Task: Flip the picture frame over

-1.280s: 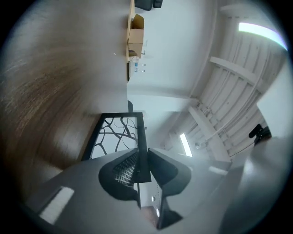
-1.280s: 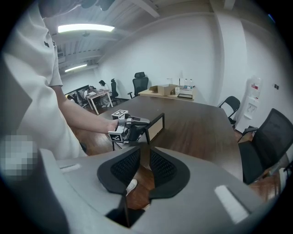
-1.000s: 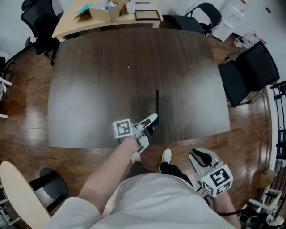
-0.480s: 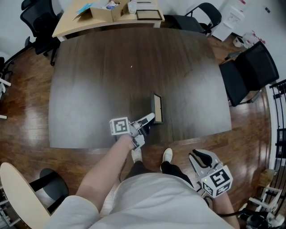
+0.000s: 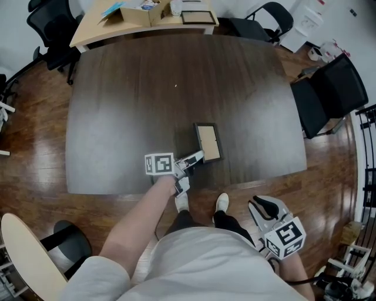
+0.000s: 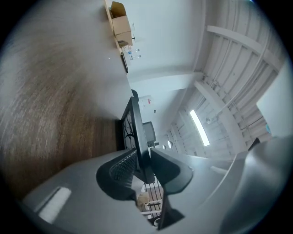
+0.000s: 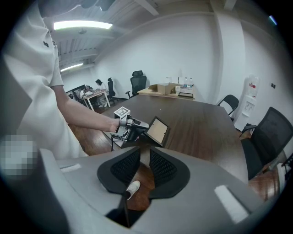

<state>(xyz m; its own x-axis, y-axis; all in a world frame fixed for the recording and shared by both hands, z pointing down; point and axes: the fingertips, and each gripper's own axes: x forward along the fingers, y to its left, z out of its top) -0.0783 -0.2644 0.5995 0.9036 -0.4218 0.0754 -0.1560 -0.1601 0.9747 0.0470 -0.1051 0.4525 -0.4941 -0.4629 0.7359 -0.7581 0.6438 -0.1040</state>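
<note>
A picture frame [image 5: 208,142] with a dark border and a tan face leans tilted over the near part of the dark wooden table [image 5: 129,100]. My left gripper [image 5: 192,159] is shut on the frame's near edge. In the left gripper view the frame [image 6: 136,123] shows edge-on, clamped between the pads of the left gripper [image 6: 145,168]. The right gripper view shows the frame [image 7: 157,130] with its tan face turned toward me. My right gripper [image 5: 262,206] hangs off the table at my right side. There the right gripper [image 7: 144,167] stands shut with nothing held.
A light wood desk [image 5: 94,30] behind the table carries a cardboard box [image 5: 136,15] and a second framed picture [image 5: 197,16]. Black office chairs stand at the right [image 5: 329,94], far right [image 5: 267,17] and far left [image 5: 50,26]. The table's near edge runs just below the left gripper.
The frame stood on edge as a thin dark line a second ago. It has since tipped over to the right in the left gripper's hold, and its tan face now shows. The right gripper stayed put.
</note>
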